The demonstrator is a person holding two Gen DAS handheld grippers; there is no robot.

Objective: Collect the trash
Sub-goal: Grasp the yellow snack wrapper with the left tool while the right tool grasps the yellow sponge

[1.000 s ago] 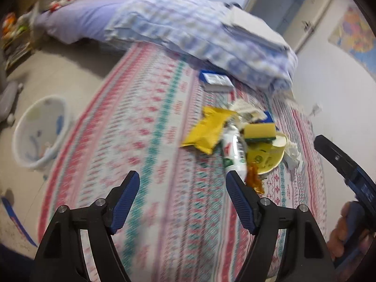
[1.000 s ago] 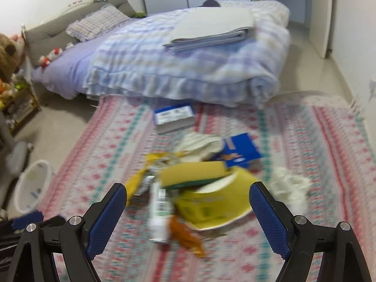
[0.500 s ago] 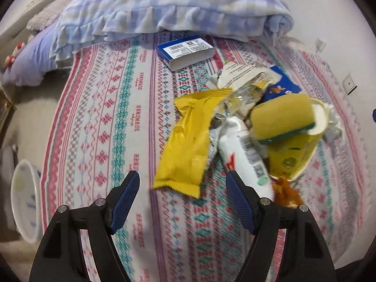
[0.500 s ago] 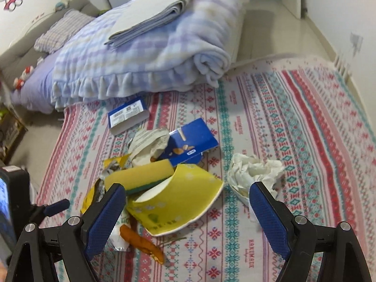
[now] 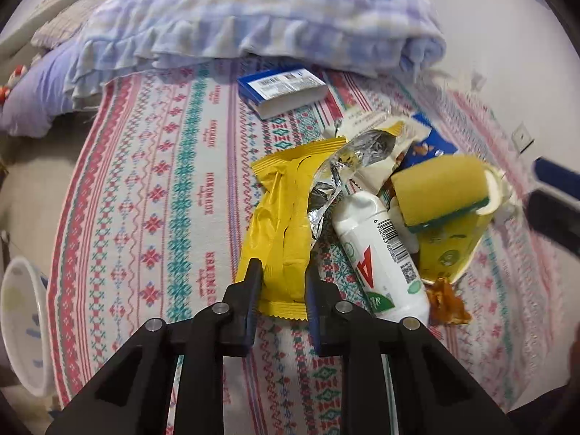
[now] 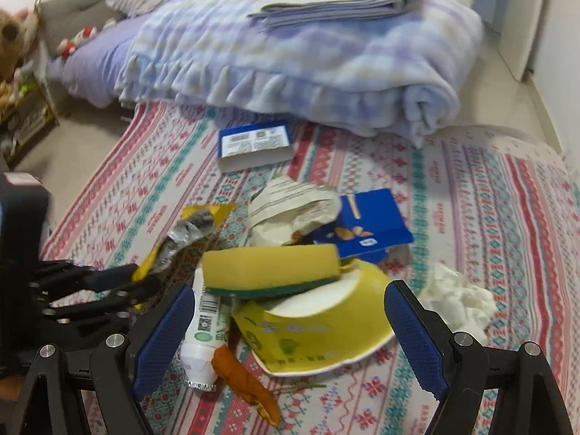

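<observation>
A trash pile lies on the patterned rug (image 5: 163, 199). It holds a yellow wrapper (image 5: 286, 217), a crumpled foil wrapper (image 5: 348, 159), a white bottle (image 5: 380, 250), a yellow sponge (image 5: 442, 188) on a tipped yellow paper bowl (image 5: 453, 250), a blue packet (image 5: 431, 145) and an orange scrap (image 5: 446, 301). My left gripper (image 5: 282, 282) is shut on the near end of the yellow wrapper (image 6: 145, 272). My right gripper (image 6: 288, 295) hangs open just above the bowl (image 6: 311, 330) and sponge (image 6: 268, 264), with nothing between its fingers. A crumpled tissue (image 6: 460, 297) lies to its right.
A blue and white box (image 5: 282, 90) lies on the rug beyond the pile. Behind it a folded checked blanket (image 5: 253, 29) hangs over a low bed. A white basket (image 5: 21, 326) stands on the bare floor at the far left.
My left gripper has dropped toward the pile and shut on the end of the yellow wrapper. My right gripper has moved closer over the bowl and stays open.
</observation>
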